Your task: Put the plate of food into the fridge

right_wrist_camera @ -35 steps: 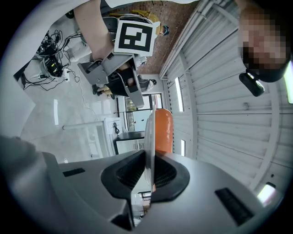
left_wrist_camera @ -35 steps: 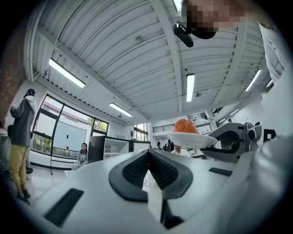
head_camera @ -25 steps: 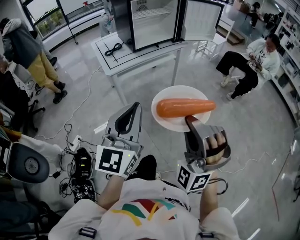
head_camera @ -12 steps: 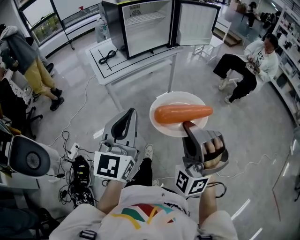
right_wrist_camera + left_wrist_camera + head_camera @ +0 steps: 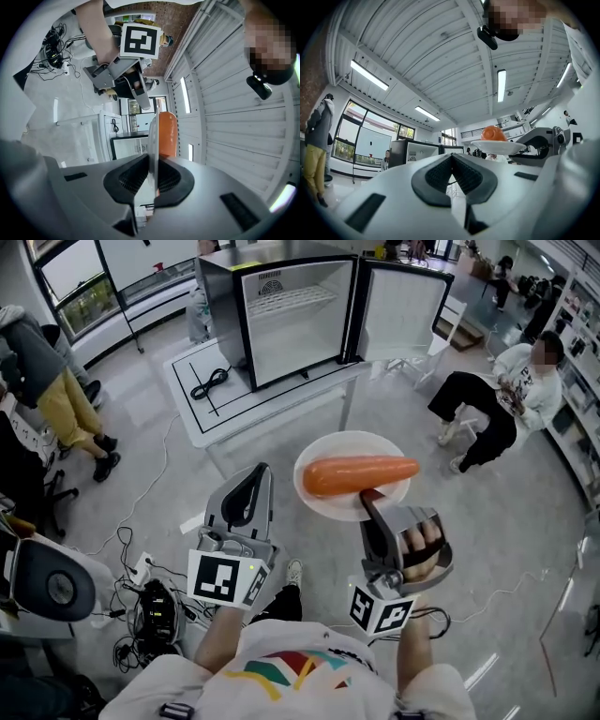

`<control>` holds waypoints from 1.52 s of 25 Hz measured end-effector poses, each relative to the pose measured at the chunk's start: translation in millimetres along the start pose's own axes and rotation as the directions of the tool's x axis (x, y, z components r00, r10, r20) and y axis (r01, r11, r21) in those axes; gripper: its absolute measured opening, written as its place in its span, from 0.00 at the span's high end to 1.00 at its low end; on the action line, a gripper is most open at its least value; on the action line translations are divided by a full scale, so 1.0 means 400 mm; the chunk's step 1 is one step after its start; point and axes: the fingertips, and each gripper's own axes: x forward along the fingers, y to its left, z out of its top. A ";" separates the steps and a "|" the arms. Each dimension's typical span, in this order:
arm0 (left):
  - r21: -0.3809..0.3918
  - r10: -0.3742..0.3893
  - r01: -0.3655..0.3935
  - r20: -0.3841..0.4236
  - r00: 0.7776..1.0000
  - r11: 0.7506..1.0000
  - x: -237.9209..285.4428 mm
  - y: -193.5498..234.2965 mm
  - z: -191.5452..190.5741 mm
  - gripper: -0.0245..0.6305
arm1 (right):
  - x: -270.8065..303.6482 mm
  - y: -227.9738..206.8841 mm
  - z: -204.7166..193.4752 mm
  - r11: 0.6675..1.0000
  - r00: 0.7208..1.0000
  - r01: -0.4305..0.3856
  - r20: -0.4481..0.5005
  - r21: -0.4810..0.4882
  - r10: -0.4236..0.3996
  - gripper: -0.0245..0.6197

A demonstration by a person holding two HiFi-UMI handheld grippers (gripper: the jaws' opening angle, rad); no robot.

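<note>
Grey floor (image 5: 525, 521) below: right hand-held gripper (image 5: 367, 495) pinches plate (image 5: 356, 444) (carrot (image 5: 361, 476) aboard); left hand-held gripper (image 5: 258, 471) closed.

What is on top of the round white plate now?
One long orange carrot lies across the round white plate; nothing else shows. The right gripper, shut on the near rim, covers that edge, and the carrot hides the plate beneath it.

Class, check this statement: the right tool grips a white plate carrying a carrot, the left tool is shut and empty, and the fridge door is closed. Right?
Not quite: the fridge door stands open, as the head view shows. The rest holds: the right tool grips the white plate carrying the carrot, and the left tool is shut and empty.
</note>
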 end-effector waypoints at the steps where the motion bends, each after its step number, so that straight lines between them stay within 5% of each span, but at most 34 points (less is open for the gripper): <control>1: -0.001 0.003 -0.003 -0.001 1.000 1.000 0.025 0.022 -0.002 0.96 | 0.033 0.001 -0.004 1.000 1.000 -0.005 0.002 -0.003 0.005 0.91; 15: 0.030 0.021 -0.022 0.029 0.999 0.999 0.323 0.302 -0.040 0.96 | 0.469 0.014 -0.044 1.000 0.999 0.023 0.030 -0.018 -0.022 0.91; 27: 0.008 0.016 -0.016 -0.007 1.000 1.000 0.493 0.374 -0.108 0.96 | 0.655 0.033 -0.104 1.000 0.999 0.003 0.043 -0.008 -0.002 0.91; 38: -0.002 0.040 -0.040 -0.008 0.999 0.999 0.776 0.451 -0.184 0.96 | 0.887 0.046 -0.262 0.999 0.998 0.001 0.063 -0.037 0.001 0.91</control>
